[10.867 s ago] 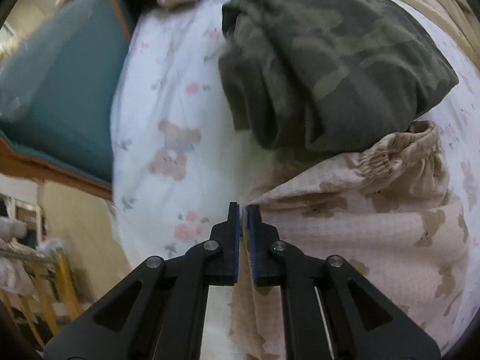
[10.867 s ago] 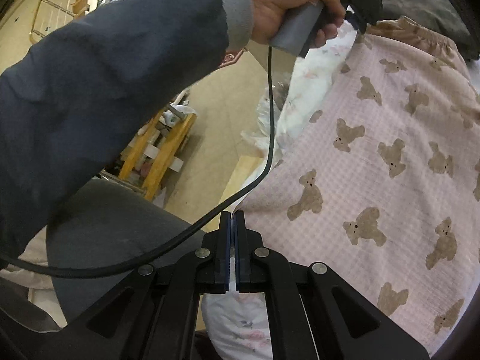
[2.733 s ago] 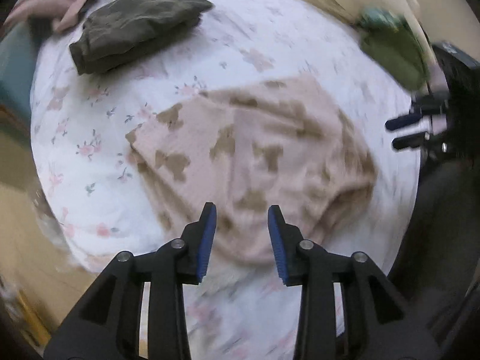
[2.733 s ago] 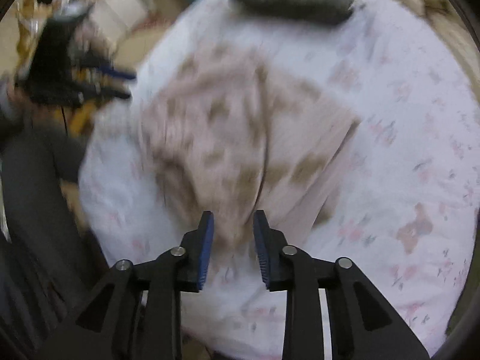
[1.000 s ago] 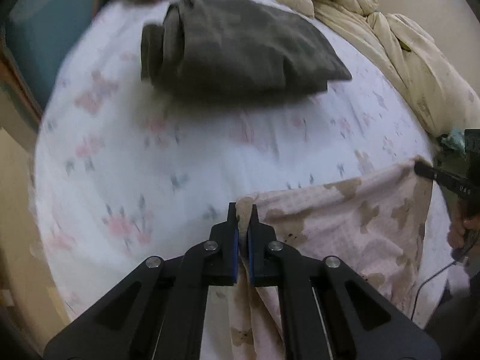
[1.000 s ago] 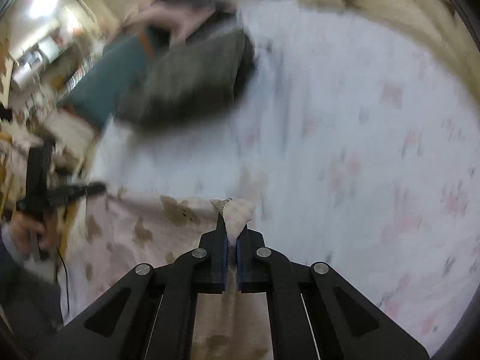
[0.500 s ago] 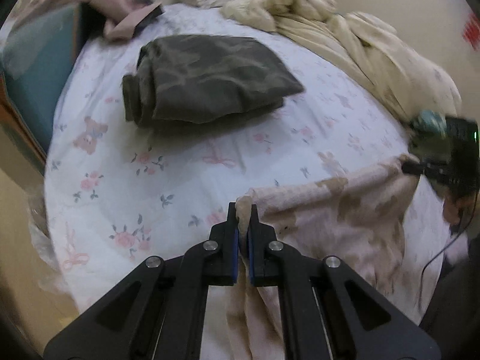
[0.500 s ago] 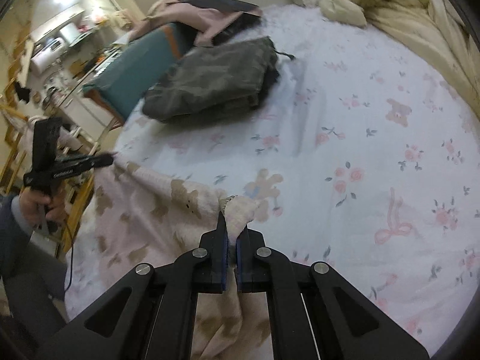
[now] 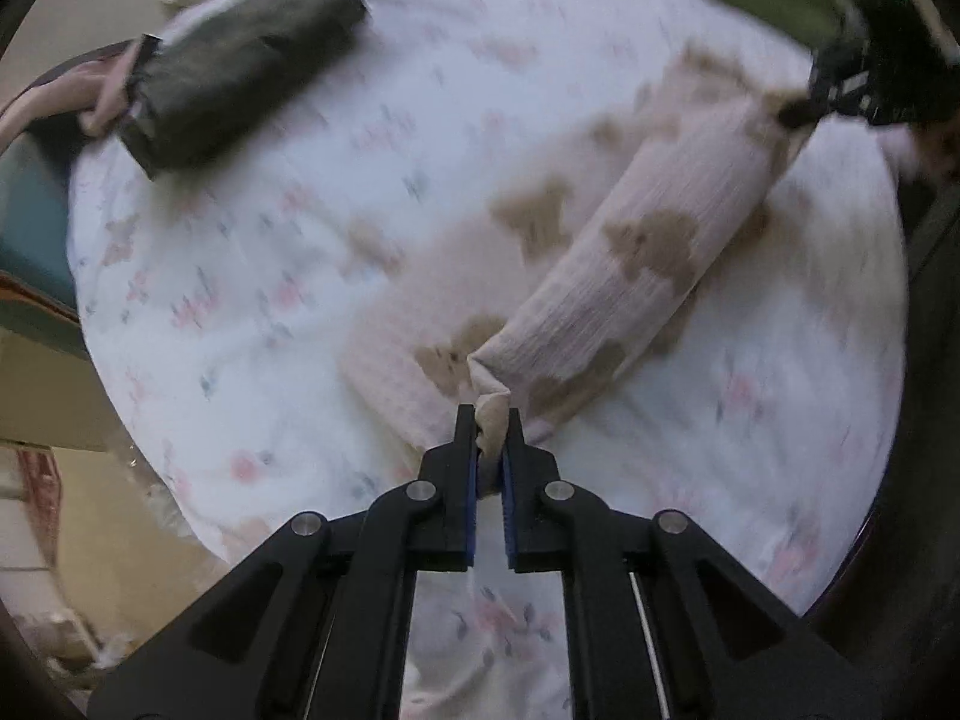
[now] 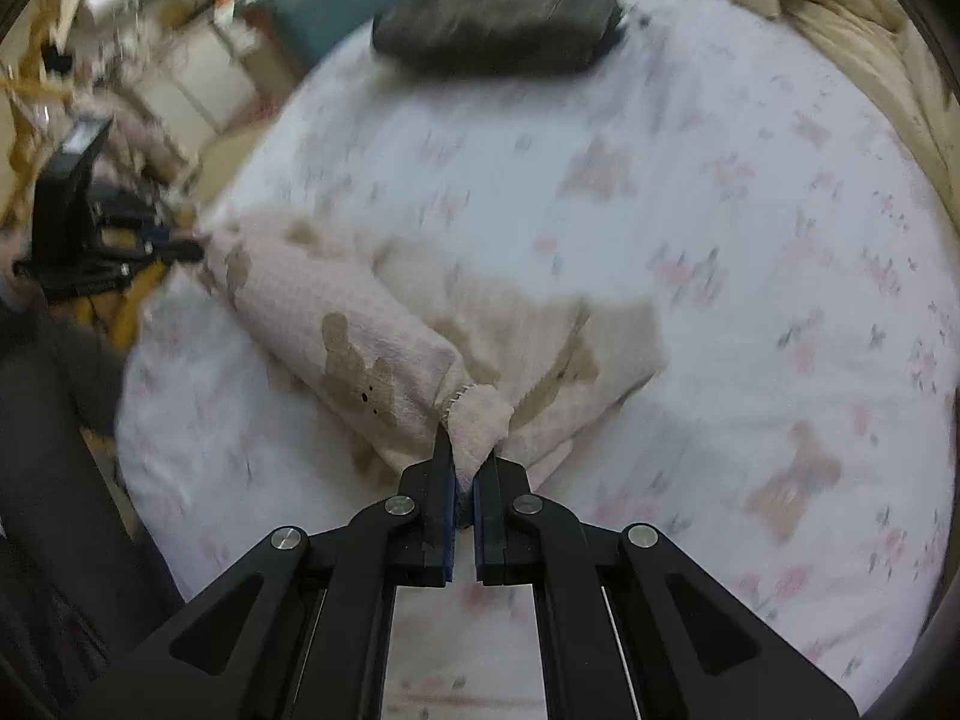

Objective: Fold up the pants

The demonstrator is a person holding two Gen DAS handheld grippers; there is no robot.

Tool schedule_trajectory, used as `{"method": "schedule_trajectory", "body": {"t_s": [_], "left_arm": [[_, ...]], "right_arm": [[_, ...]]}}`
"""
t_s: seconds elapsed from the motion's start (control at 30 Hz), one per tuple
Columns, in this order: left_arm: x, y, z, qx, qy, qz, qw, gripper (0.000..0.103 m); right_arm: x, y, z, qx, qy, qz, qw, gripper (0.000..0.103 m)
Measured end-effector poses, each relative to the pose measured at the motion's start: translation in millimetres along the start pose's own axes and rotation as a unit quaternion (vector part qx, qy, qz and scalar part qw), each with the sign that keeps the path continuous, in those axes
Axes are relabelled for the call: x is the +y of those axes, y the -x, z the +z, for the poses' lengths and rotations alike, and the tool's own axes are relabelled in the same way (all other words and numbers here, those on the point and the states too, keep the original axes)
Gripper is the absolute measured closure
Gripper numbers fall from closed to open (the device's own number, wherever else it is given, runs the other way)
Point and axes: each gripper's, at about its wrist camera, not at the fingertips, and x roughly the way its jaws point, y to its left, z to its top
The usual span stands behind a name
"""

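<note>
Pink waffle-knit cloth printed with brown bears, the pants (image 9: pixel 636 276), lies mid-bed on the floral sheet (image 9: pixel 288 276). At 6 o'clock in the left wrist view, the left gripper (image 9: pixel 491 438) has its fingers nearly closed on a bunched corner of the pants. A raised roll of fabric runs from there toward 2 o'clock, where the right gripper (image 10: pixel 466 468) grips the other corner, its fingers pinched close on the hem. One fold looks under way: the lifted edge is being carried over the flat layer beneath. Laying it down and smoothing probably remain. A folded dark garment (image 10: pixel 498 15) rests at 12 o'clock.
</note>
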Motion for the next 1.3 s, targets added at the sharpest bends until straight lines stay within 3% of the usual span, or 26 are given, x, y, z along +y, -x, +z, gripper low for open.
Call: {"method": "schedule_trajectory", "body": {"t_s": [0.13,0.2,0.27,0.33,0.43,0.53,0.63,0.77,0.87,0.93,1.07,1.13,1.17,1.2,1.23,1.27,1.3], "left_arm": [[-7.7,-12.8,-7.0,0.03,0.0,0.019,0.9994,0.093],[-0.4,-17.8,-10.7,0.062,0.022,0.016,0.9977,0.07],[10.0,-16.1,-17.8,0.083,0.054,-0.001,0.9951,0.057],[21.4,-1.9,-19.7,0.066,0.084,-0.014,0.9941,0.057],[44.5,28.6,-13.2,-0.008,0.161,-0.04,0.9861,0.057],[52.0,32.8,2.8,-0.046,0.213,-0.06,0.9741,0.057],[35.1,11.4,23.5,-0.044,0.211,-0.067,0.9743,0.058],[11.3,-31.9,33.4,0.0,0.211,-0.061,0.9755,0.058],[6.0,-60.3,19.9,0.044,0.189,-0.023,0.9807,0.055],[7.9,-57.7,16.3,0.043,0.182,-0.021,0.9821,0.055],[26.6,-39.7,8.8,0.04,0.24,-0.024,0.9695,0.055],[43.0,-27.1,3.5,0.019,0.291,-0.022,0.9563,0.052],[51.7,-22.0,-0.1,0.004,0.317,-0.018,0.9484,0.042],[59.6,-19.8,-4.1,-0.005,0.341,-0.005,0.94,0.027],[64.9,-20.1,-7.7,-0.007,0.358,0.005,0.9337,0.02],[69.8,-22.0,-10.0,-0.007,0.374,0.011,0.9274,0.015],[73.8,-26.6,-12.3,-0.005,0.386,0.004,0.9223,0.015]], "right_arm": [[23.4,-3.2,-9.5,0.019,0.021,-0.029,0.999,0.094],[21.0,-9.7,-17.9,0.052,-0.005,-0.028,0.998,0.088],[14.4,-17.7,-25.6,0.092,-0.024,-0.021,0.995,0.081],[2.8,-11.4,-29.1,0.097,-0.047,-0.03,0.994,0.081],[-16.1,32.6,-18.9,0.0,-0.102,0.006,0.995,0.078],[-19.4,53.5,-0.6,-0.076,-0.122,0.034,0.989,0.078],[-6.4,27.4,20.4,-0.052,-0.104,0.037,0.993,0.078],[1.8,-30.5,26.0,0.024,-0.079,0.003,0.997,0.078],[-20.2,-63.4,8.1,0.088,-0.092,-0.065,0.99,0.086],[-38.7,-60.8,-0.3,0.091,-0.123,-0.058,0.987,0.094],[-59.5,-30.0,-7.4,0.08,-0.163,-0.1,0.978,0.085],[-68.7,-8.5,-6.3,0.037,-0.205,-0.049,0.977,0.085],[-71.3,0.4,-5.0,0.013,-0.219,-0.027,0.975,0.08],[-74.4,5.2,-3.6,-0.004,-0.228,-0.018,0.974,0.054],[-76.8,6.8,-2.9,-0.015,-0.238,-0.013,0.971,0.036],[-79.3,5.8,-4.3,-0.022,-0.249,-0.01,0.968,0.012],[-85.2,1.3,-2.5,-0.025,-0.262,0.001,0.965,0.01]]}}
